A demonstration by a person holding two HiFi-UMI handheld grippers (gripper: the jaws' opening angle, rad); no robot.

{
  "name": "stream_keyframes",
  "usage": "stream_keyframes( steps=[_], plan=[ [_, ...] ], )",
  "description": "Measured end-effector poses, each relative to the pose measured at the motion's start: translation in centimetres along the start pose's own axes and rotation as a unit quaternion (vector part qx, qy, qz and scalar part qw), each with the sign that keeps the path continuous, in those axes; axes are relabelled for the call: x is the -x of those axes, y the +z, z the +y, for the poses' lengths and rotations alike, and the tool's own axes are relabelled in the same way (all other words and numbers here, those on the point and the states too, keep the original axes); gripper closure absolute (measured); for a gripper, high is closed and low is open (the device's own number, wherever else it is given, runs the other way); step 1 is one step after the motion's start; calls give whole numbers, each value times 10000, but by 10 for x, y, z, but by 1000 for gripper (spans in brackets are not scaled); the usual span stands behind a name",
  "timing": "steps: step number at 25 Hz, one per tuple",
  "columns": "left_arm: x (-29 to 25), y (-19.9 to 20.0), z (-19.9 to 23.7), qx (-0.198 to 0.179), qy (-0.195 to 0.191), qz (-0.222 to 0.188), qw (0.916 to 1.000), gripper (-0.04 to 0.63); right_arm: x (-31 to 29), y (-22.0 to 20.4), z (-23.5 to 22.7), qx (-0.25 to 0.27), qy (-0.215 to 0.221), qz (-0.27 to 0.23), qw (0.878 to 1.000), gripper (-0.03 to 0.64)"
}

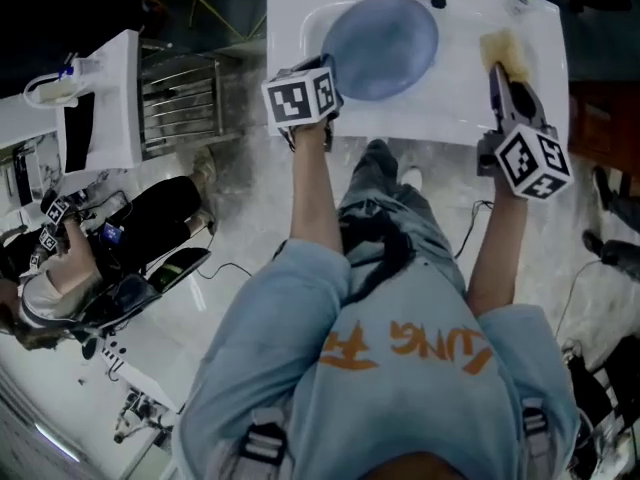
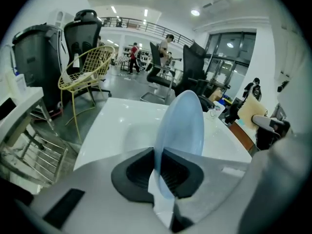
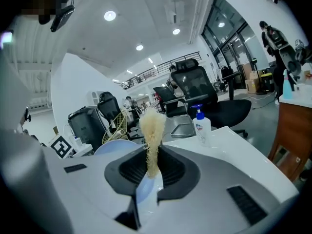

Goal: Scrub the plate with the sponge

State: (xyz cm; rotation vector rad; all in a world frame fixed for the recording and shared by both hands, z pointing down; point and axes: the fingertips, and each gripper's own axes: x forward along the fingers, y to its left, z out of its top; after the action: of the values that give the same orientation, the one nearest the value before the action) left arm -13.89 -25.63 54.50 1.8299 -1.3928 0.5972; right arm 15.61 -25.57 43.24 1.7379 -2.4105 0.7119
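Plate: blue, over the basin of the white bench, face tilted up toward the head camera, near-left rim toward the person
Left gripper: jaws drawn in tight on the plate's rim, 1 pad on each face; from this gripper the plate runs straight ahead, seen almost edge-on
Sponge: pale yellow and fibrous, standing up out of the right jaws, over the bench's right side
Right gripper: jaws clamped on the sponge's lower part, the tuft free above them
Key relation: the sponge lies to the right of the plate, near but apart; the plate's open face is toward that side and upward
Nearer hand: the right, which already carries the sponge
Step in hand: likely the approach, no scrubbing contact yet
Coming move: probably calls for the right gripper to go left and lay the tuft on the plate's face while the left one braces the rim
Risk: a hard push could lever the plate in its narrow rim hold
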Motion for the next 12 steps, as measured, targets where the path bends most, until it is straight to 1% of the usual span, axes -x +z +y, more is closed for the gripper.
stream_keyframes(
  steps=[2, 4, 6, 8, 10, 12],
  plan=[
    [23, -2, 2, 117, 27, -217, 9997, 575, 9, -2, 7, 20, 129, -39, 9999, 571],
    [45, -3, 2, 295, -72, -465, 9985, 575, 13, -4, 23, 94, 313, -80, 9994, 571],
    [63, -6, -6, 498, -289, -727, 9957, 575, 16, -1, 40, 282, 511, -135, 9982, 572],
    [79, -10, -20, 681, -549, -969, 9914, 575, 21, 13, 63, 550, 763, -277, 9952, 572],
    [91, -13, -38, 830, -811, -1183, 9862, 575, 27, 35, 89, 860, 1059, -475, 9895, 572],
    [98, -16, -56, 964, -1073, -1343, 9804, 575, 36, 54, 118, 1170, 1408, -635, 9811, 572]
  ],
)
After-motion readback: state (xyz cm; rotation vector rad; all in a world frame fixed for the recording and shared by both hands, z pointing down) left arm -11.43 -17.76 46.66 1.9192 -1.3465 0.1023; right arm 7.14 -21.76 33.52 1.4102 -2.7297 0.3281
